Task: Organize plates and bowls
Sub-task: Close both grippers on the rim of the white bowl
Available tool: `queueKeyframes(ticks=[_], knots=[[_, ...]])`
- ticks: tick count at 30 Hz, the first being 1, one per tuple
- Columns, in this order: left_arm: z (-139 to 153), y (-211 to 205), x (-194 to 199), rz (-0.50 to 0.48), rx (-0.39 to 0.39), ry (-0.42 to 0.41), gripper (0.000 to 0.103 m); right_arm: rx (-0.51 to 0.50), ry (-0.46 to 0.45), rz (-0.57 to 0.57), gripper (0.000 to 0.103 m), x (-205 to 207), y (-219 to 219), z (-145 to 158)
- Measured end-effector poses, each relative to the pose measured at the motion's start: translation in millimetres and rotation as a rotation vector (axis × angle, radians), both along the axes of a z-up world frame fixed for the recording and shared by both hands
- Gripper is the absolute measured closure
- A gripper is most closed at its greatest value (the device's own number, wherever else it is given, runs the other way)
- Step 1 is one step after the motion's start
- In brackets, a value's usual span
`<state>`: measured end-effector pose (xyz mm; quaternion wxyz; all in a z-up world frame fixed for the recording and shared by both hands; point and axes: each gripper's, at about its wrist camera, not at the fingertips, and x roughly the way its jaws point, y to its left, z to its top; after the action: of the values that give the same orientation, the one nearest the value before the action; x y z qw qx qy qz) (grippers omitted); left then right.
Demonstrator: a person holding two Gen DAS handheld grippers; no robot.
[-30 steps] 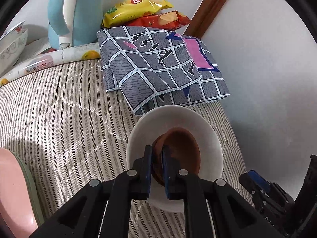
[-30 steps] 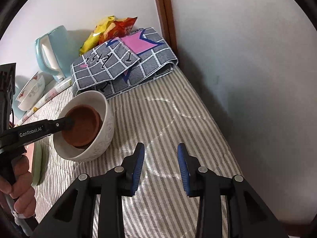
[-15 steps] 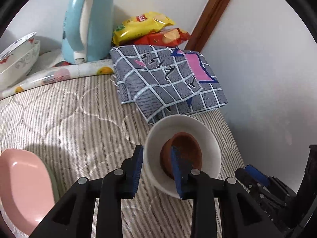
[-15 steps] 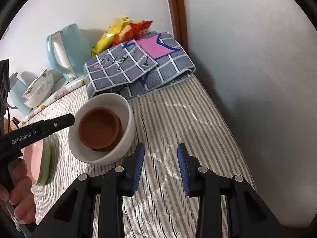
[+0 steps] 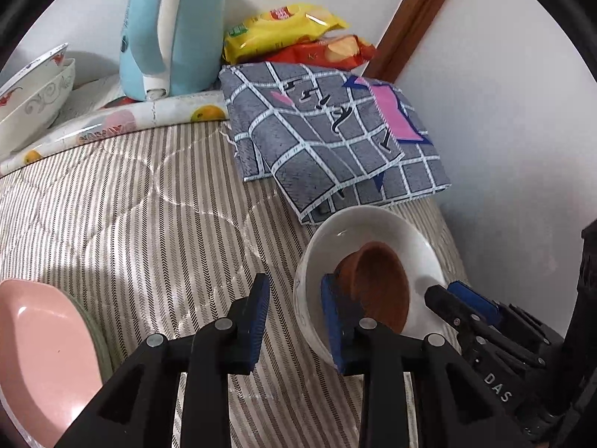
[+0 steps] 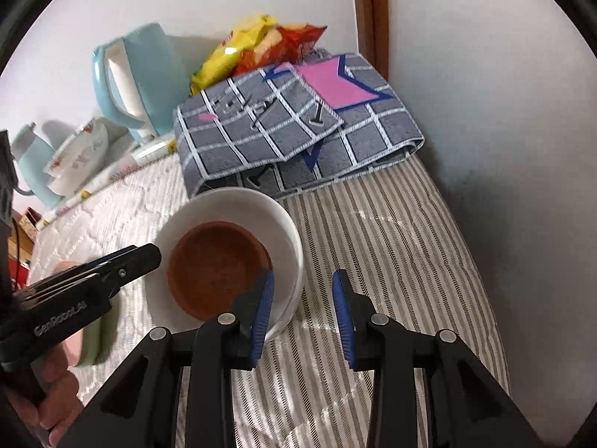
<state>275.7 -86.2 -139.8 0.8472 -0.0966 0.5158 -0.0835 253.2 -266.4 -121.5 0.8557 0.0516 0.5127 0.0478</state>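
A white bowl [image 5: 358, 224] stands on the striped quilt with a small brown bowl [image 5: 380, 283] tilted inside it. My left gripper [image 5: 294, 298] is open, its fingers astride the white bowl's near left rim without pressing on it. One pad is inside the bowl, beside the brown bowl. In the right wrist view, the white bowl [image 6: 238, 205] has its right rim between the fingers of my right gripper [image 6: 303, 291]. Those jaws are closing, and the pads are clear of the rim. The left gripper's tip [image 6: 149, 257] sits at the opposite rim.
A pink plate [image 5: 41, 354] lies on a green one at the lower left. At the back are a folded checked cloth [image 5: 328, 138], a blue kettle [image 5: 171, 30], snack packets [image 5: 291, 33] and stacked patterned bowls [image 5: 33, 93]. A wall [image 5: 503, 130] bounds the right side.
My left gripper let go of the brown bowl, opened and drew back to the white bowl's rim. My right gripper moved left until that bowl's right rim lay between its fingers.
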Motion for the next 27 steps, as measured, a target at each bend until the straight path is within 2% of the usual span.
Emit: queueKeyframes(ticks=[4, 13, 20, 27], knots=[[-10.1, -1.4, 6.9, -0.007, 0.006, 0.024, 0.076, -0.026, 0.024, 0.01, 0.077, 5.5, 4.0, -11.2], [-26.9, -7.1, 19.1, -0.031, 0.031, 0.062, 0.074, -0.097, 0.07, 0.022, 0.077, 16.7, 15.9, -25.6], [-34.1, -6.7, 24.3, -0.026, 0.027, 0.061, 0.065, -0.094, 0.044, 0.006, 0.074, 18.6, 13.0, -26.4], [-34.7, -6.0, 23.3, -0.025, 0.022, 0.057, 0.063, -0.092, 0.013, -0.008, 0.073, 18.7, 11.5, -26.2]])
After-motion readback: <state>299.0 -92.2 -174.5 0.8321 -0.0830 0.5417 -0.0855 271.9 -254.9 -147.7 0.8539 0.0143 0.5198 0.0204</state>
